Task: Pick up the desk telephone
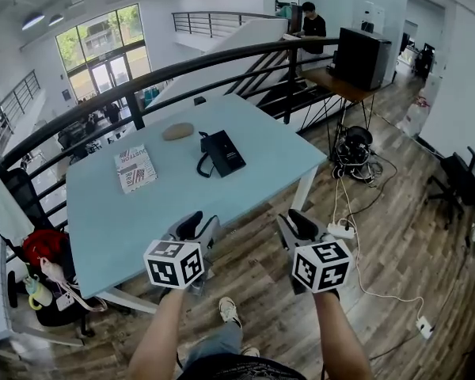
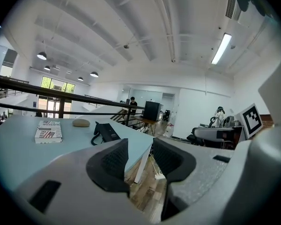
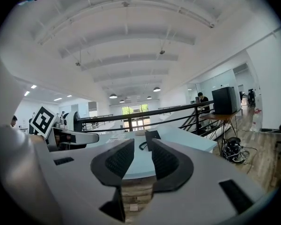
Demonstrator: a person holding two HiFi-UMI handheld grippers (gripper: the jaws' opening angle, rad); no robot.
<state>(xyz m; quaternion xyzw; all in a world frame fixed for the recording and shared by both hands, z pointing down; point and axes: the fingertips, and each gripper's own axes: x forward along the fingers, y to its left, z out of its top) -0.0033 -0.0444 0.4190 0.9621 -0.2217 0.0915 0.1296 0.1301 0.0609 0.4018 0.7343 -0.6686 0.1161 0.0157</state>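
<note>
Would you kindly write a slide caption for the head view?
Left gripper and right gripper, both open and empty, short of the black desk telephone on the light-blue table.

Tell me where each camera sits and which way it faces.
Head view: on the person's head, steeply down at table, desk telephone, forearms, left claw, right claw.
Left gripper view: on the left claw, looking along its parted jaws across the table.
Right gripper view: on the right claw, likewise, jaws parted.
All three show the desk telephone.
</note>
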